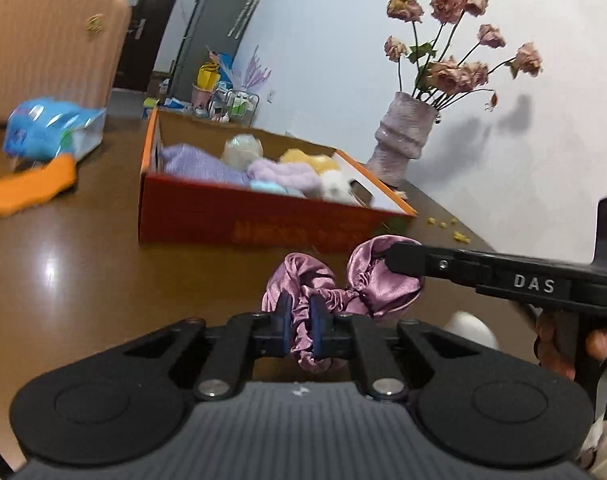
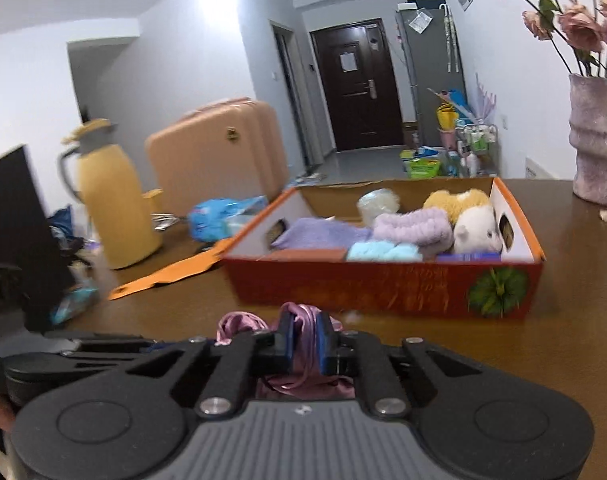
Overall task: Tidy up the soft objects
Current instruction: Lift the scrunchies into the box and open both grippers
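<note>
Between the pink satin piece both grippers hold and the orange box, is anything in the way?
Mostly bare brown table separates the pink satin piece from the orange box; the right wrist view shows only a small whitish scrap there.

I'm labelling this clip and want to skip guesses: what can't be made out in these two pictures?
- Box contents: the front wall hides the lower parts of the soft toys, both views.
- Writing on the box front: blurred, left wrist view.
- Pink scrunchie: its lower part is hidden behind the left gripper; in the right view the right gripper covers most of it.
- Blue packet: label blurred.
</note>
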Demonstrator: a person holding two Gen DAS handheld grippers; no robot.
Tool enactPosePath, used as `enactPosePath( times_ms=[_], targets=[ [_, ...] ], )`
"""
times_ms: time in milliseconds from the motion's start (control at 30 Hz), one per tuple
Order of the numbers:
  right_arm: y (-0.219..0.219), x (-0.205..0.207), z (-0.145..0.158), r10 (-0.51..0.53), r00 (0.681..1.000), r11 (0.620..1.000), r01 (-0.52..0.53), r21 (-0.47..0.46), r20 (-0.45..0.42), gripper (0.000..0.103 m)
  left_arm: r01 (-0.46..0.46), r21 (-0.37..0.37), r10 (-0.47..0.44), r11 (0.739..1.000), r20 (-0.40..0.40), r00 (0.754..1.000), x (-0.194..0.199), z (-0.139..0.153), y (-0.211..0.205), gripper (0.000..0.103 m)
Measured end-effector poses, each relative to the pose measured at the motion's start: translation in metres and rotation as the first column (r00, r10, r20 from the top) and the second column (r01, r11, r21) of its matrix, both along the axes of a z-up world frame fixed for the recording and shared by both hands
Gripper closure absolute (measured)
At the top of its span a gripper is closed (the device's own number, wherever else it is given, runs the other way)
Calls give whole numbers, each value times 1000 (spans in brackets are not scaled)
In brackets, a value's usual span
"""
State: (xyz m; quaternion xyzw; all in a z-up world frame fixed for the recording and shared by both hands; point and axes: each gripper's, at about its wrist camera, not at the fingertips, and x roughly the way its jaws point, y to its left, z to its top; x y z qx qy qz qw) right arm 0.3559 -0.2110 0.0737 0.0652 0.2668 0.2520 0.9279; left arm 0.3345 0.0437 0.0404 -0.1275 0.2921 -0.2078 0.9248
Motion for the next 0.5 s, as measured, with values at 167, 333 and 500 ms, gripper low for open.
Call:
enactPosePath(
  times_ms=[167,333,500],
  targets=[
    [-7,-73,-22,8,999,999,-9,-36,-32,92,6,21,-5,1000,-53,999,-65,-13,-15,93],
    [-18,-105,-45,-9,999,1000,8,-22,-53,90,17,65,-14,998,-45,999,-98,-19,-22,89],
    [-24,-116,-50,-24,998,1000,24,-7,-58,89,27,71,-24,997,-54,998,-108,-16,-22,56]
  ],
)
